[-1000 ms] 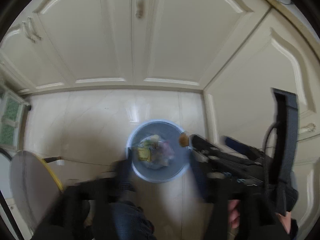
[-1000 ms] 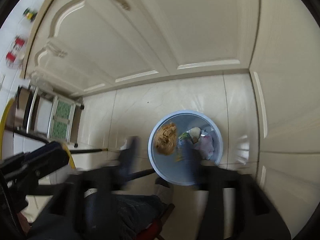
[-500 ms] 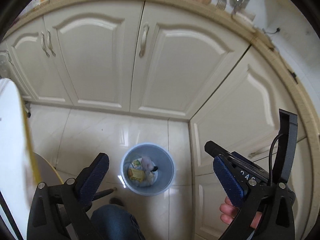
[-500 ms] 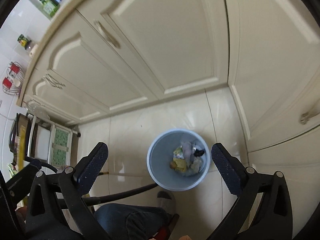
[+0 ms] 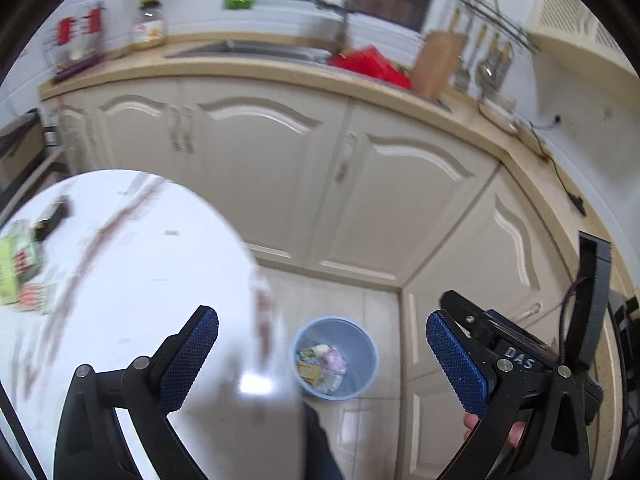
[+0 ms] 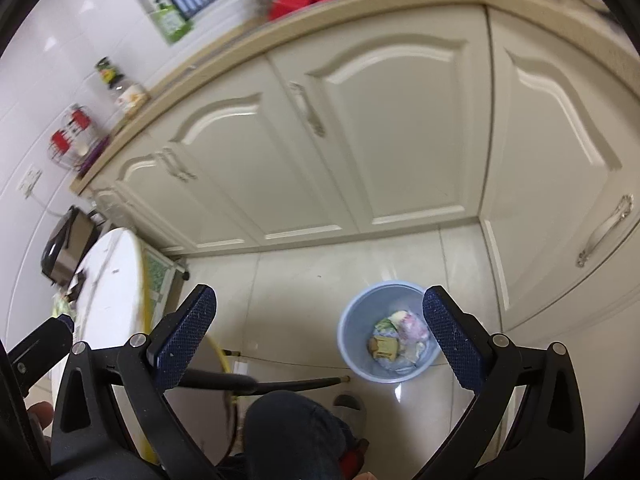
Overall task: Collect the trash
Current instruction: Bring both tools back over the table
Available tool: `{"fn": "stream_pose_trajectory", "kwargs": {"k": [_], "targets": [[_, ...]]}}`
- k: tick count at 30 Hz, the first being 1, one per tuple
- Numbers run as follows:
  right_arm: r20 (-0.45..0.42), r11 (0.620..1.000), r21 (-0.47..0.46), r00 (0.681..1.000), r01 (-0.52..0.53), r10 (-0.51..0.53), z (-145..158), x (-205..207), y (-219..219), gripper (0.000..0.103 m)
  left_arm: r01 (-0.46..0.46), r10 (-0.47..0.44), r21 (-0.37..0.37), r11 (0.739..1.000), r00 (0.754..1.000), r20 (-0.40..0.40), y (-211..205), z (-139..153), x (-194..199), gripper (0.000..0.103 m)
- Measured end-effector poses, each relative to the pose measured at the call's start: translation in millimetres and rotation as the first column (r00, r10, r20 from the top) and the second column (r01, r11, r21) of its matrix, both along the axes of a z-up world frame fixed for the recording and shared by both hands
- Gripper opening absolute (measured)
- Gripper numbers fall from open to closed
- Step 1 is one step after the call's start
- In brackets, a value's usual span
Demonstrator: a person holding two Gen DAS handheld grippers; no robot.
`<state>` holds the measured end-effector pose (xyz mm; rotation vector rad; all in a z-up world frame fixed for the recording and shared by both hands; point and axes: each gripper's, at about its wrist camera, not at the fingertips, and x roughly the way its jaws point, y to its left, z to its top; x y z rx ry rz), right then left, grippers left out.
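Trash first: what's collected sits in the blue bin (image 6: 386, 332) on the floor tiles, down in the corner where the cream cabinets (image 6: 360, 128) meet. Inside I make out a yellowish wrapper, a pinkish-white crumpled bit and some green; the rest is too jumbled to name. More trash is up on the white round table (image 5: 132, 264): a green packet (image 5: 18, 260) near the far-left edge w/ a small pink-red wrapper (image 5: 34, 296) just beside it, and a dark small thing (image 5: 52, 216) a bit beyond. All blurred, so I can't say exactly what they are.

My left gripper (image 5: 320, 364) is spread wide, nothing between the pads, hanging over the table edge w/ the bin below and between the fingers. My right gripper (image 6: 316, 344) is likewise spread and empty, above the floor, bin just inside its right finger.

Step in hand, I reckon: between drops, both hands free, going for the next piece. Next move calls for swinging left over the table toward the green packet, coming down flat, pinching a thin edge w/o sliding it off. Flimsy wrappers may slip, so a firm close, then carry over the bin before letting go.
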<state>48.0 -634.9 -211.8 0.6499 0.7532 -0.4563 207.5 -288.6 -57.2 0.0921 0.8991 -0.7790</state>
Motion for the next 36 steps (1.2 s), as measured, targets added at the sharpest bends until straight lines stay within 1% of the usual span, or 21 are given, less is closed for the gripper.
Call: {"fn": "stream_pose_trajectory", "kwargs": {"k": [4,7,9,10,11,12,14,15,17,18,20,22,24,26,28,29,30,32,33,36], "targets": [[0.029,0.997,-0.057,0.998,-0.052,0.054,29.8,8.0,40.7,0.103,-0.079,0.081,-0.027,0.997,0.994,0.076,64.4,26.6,-18.4,0.102],[0.054,0.988,-0.111,0.992,-0.104,0.110,55.4,17.5,75.8,0.103,-0.161,0.164,-0.029,0.986,0.978,0.132,114.0,39.5,-32.1,0.102],[0.067,0.979,-0.151,0.986,-0.138,0.150,72.2,25.9,100.7,0.103,-0.212,0.214,-0.033,0.977,0.961,0.177,145.0,46.4,-41.8,0.102],[0.076,0.971,-0.176,0.981,-0.165,0.180,82.0,32.1,117.6,0.103,-0.237,0.240,-0.038,0.971,0.950,0.201,160.0,48.4,-46.3,0.102],[0.080,0.964,-0.193,0.976,-0.184,0.203,87.8,37.2,128.9,0.103,-0.275,0.278,-0.043,0.960,0.932,0.233,179.6,51.7,-51.7,0.102],[0.081,0.953,-0.217,0.969,-0.209,0.231,94.4,43.9,144.8,0.103,-0.299,0.300,-0.043,0.953,0.920,0.252,188.0,51.7,-56.1,0.102],[0.077,0.931,-0.259,0.955,-0.257,0.286,104.3,56.0,173.5,0.103,-0.360,0.355,-0.038,0.932,0.888,0.294,210.6,50.8,-65.0,0.102],[0.075,0.916,-0.282,0.945,-0.285,0.317,108.7,63.8,189.3,0.103,-0.400,0.389,-0.030,0.916,0.865,0.317,224.9,50.4,-67.6,0.102],[0.066,0.888,-0.316,0.927,-0.333,0.370,114.3,77.1,216.7,0.103,-0.462,0.441,-0.019,0.887,0.831,0.340,247.0,46.6,-71.8,0.102],[0.057,0.872,-0.332,0.915,-0.360,0.400,115.8,85.2,231.2,0.103,-0.496,0.464,-0.005,0.869,0.810,0.358,249.2,44.2,-72.9,0.102],[0.035,0.842,-0.358,0.895,-0.404,0.444,115.1,101.4,256.4,0.103,-0.541,0.507,-0.008,0.841,0.783,0.361,272.2,40.7,-77.1,0.102],[0.017,0.812,-0.376,0.873,-0.447,0.488,114.0,115.5,279.3,0.103,-0.575,0.537,-0.008,0.818,0.761,0.364,283.8,37.7,-80.8,0.102],[0.003,0.789,-0.384,0.854,-0.479,0.520,111.6,127.7,296.5,0.103,-0.602,0.565,-0.012,0.798,0.742,0.362,296.8,34.6,-80.1,0.102],[-0.009,0.768,-0.390,0.836,-0.509,0.549,109.6,141.0,313.3,0.103,-0.623,0.586,-0.017,0.782,0.727,0.357,300.5,29.5,-80.1,0.102],[-0.015,0.751,-0.394,0.821,-0.530,0.571,107.8,149.9,324.3,0.103,-0.637,0.602,-0.020,0.770,0.718,0.350,302.9,26.3,-72.8,0.102],[-0.019,0.743,-0.395,0.814,-0.540,0.581,106.9,155.7,329.3,0.103,-0.642,0.609,-0.021,0.766,0.715,0.343,306.1,24.8,-73.7,0.102],[-0.025,0.735,-0.395,0.806,-0.551,0.591,105.2,161.6,333.6,0.103,-0.643,0.612,-0.020,0.765,0.717,0.335,305.1,24.0,-63.4,0.102],[-0.036,0.724,-0.389,0.794,-0.570,0.606,101.2,171.7,334.9,0.103,-0.644,0.617,-0.021,0.765,0.722,0.313,306.6,19.7,-52.3,0.102],[-0.041,0.718,-0.384,0.787,-0.581,0.615,98.9,177.7,337.8,0.103,-0.645,0.618,-0.018,0.764,0.725,0.303,308.6,20.2,-40.6,0.102],[-0.059,0.709,-0.356,0.771,-0.609,0.634,89.1,199.1,341.0,0.103,-0.634,0.610,0.005,0.774,0.747,0.262,306.3,15.6,-12.2,0.102]]}}
